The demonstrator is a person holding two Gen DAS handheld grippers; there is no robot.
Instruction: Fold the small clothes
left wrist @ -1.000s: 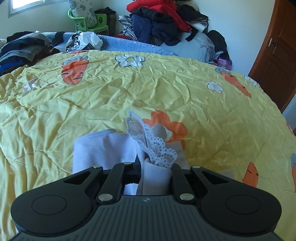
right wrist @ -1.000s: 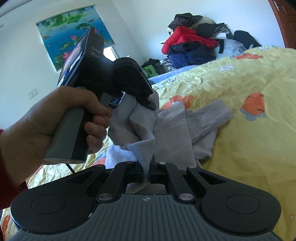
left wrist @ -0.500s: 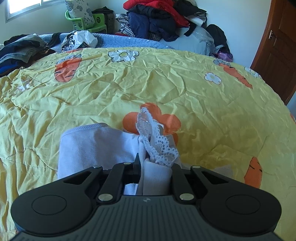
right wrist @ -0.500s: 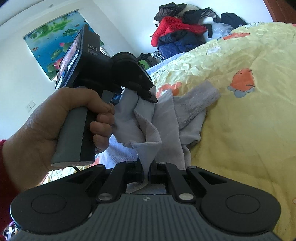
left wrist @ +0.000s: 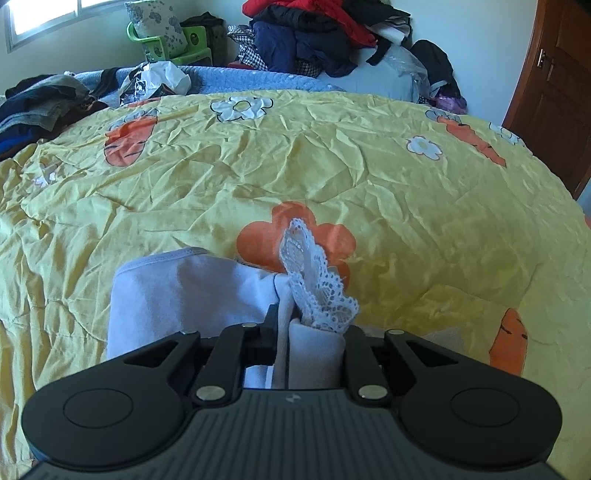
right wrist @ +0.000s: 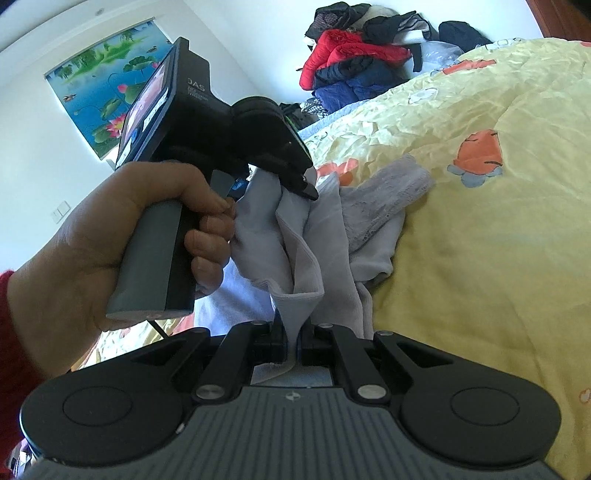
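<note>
left tool (left wrist: 310, 328): clamped on pale lace-trimmed garment (left wrist: 184, 291), lower centre | right tool (right wrist: 293, 339): pinching same garment's edge, bottom centre | left hand (right wrist: 103, 240): mid-left, gripping handle | yellow bedspread (left wrist: 332, 166): under garment | clothes pile (left wrist: 317, 33): top centre

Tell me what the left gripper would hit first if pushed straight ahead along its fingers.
The left gripper, shut on the lace-trimmed garment, points down at the yellow bedspread; probably its orange flower print first, though depth is unclear.
</note>
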